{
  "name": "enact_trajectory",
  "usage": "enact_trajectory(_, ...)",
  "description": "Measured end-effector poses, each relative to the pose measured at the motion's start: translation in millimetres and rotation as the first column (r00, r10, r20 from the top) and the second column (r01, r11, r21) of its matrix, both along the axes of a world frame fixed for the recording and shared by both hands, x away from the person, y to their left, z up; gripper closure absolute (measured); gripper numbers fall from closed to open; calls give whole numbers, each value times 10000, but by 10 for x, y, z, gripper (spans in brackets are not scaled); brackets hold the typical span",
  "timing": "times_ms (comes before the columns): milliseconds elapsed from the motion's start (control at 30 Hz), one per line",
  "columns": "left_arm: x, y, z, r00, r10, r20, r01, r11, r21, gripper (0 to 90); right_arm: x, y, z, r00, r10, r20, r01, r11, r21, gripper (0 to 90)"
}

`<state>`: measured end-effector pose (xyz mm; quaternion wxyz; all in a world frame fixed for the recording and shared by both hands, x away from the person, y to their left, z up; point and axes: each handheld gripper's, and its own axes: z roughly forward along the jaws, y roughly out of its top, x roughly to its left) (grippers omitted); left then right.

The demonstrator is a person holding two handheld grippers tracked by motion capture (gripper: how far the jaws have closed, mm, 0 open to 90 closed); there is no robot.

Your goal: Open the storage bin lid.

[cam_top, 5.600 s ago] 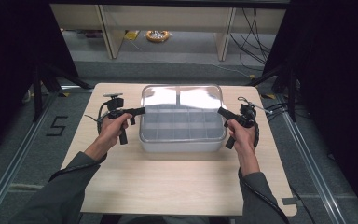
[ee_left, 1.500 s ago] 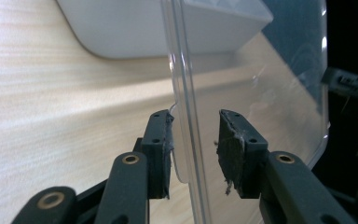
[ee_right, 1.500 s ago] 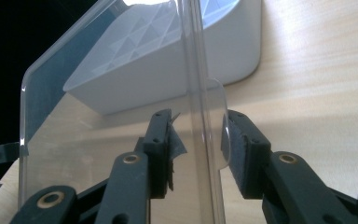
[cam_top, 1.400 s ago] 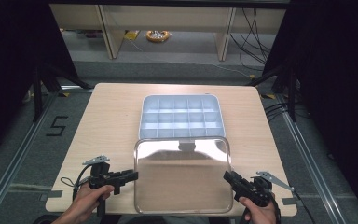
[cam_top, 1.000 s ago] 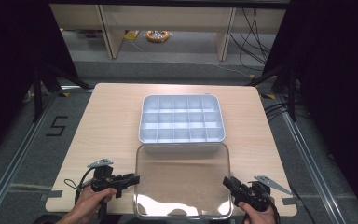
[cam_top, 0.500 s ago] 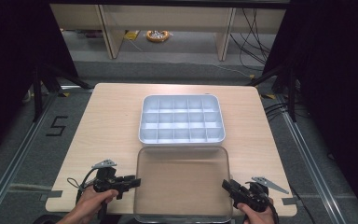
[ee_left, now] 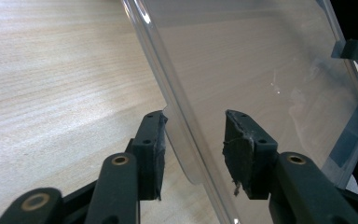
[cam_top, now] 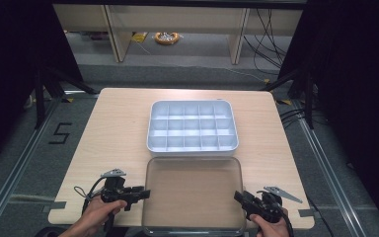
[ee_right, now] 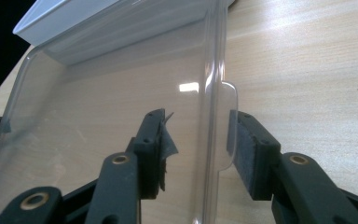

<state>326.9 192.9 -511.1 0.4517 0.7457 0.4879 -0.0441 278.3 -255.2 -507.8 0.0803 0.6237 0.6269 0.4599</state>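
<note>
Currently, counts and states:
lid (cam_top: 193,192): one, clear, flat on counter (cam_top: 118,128) near edge, just in front of tray
tray (cam_top: 192,126): one, white, 15 compartments, mid-counter
left tool (cam_top: 139,192): jaws just opening, apart, astride lid's left rim, pads off it
right tool (cam_top: 241,197): same, astride right rim tab
gripper views: gap between pads (ee_left: 156,144) and rim
high view: tray grid

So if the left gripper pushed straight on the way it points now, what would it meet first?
The lid. Its edge already sits between the left gripper's fingers, which have just been opening and seem clear of it. Pushing on would likely run that edge deeper into the gap; beyond lies the right gripper.
</note>
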Motion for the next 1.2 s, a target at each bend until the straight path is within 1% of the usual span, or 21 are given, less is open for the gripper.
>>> enact_trajectory(100,11,0,-9,10000,-48,-27,48,10000,8,567,-4,23,14,9993,-85,-355,88,9999,76,569)
enact_trajectory(133,13,0,-12,10000,-48,-37,48,10000,37,567,-1,24,13,9997,9,-260,-4,9998,187,566)
enact_trajectory(167,13,0,-12,10000,-48,-37,48,10000,37,565,26,-3,-17,9997,213,154,-210,9996,-212,563)
enact_trajectory(200,15,-6,-12,10000,-33,-60,34,10000,87,564,25,-2,-9,9998,195,-47,-196,9992,-336,561)
enact_trajectory(233,16,-8,-13,10000,-54,-48,55,9999,134,560,38,-3,-28,9996,211,160,-202,9984,-525,561)
enact_trajectory(267,18,-9,-12,9999,-106,-44,107,9997,226,558,33,2,-19,9998,187,21,-186,9987,-478,559)
enact_trajectory(333,18,-18,-17,10000,-87,14,87,9996,255,553,42,1,-26,9996,240,119,-232,9981,-573,557)
enact_trajectory(367,17,-23,-17,10000,-78,49,76,9994,328,547,36,24,-17,9999,123,-104,-129,9984,-552,552)
enact_trajectory(567,22,-25,-20,9999,-138,-74,141,9992,365,520,61,38,-37,9996,254,109,-243,9954,-924,547)
enact_trajectory(633,23,-29,-22,9997,-193,-136,199,9988,440,497,57,46,-21,9996,269,-32,-271,9943,-1033,545)
enact_trajectory(667,22,-33,-26,9997,-205,-90,210,9985,501,487,68,50,-34,9994,338,77,-329,9945,-994,544)
enact_trajectory(700,17,-41,-27,9999,-135,-81,139,9984,555,476,55,76,-20,9996,96,-248,-117,9962,-865,544)
enact_trajectory(733,20,-40,-28,9996,-200,-191,209,9987,470,466,74,52,-36,9995,324,-67,-329,9947,-971,541)
enact_trajectory(833,22,-46,-27,9995,-218,-225,229,9986,479,452,81,51,-44,9997,243,-77,-249,9962,-840,540)
enact_trajectory(967,19,-54,-12,9998,-182,8,181,9984,535,439,88,48,-48,9998,214,-27,-216,9955,-921,516)
enact_trajectory(1000,16,-45,15,9992,-333,223,317,9973,667,434,75,75,-33,9987,-90,-509,58,9981,-621,480)
enact_trajectory(1033,8,-57,21,9994,-201,299,182,9979,615,432,83,71,-41,9993,-207,-313,183,9971,-745,481)
enact_trajectory(1067,6,-58,21,9993,-176,331,155,9980,616,427,77,66,-14,9993,-277,-249,262,9980,-573,473)
enact_trajectory(1100,6,-58,21,9993,-176,331,155,9980,616,422,84,48,-9,9994,-353,-6,351,9960,-823,459)
enact_trajectory(1167,12,-43,25,9992,-16,410,-9,9981,612,415,73,42,30,9992,-397,12,396,9964,-756,459)
enact_trajectory(1200,12,-43,30,9990,93,434,-117,9984,560,414,94,2,12,9990,-118,426,163,9941,-1077,459)
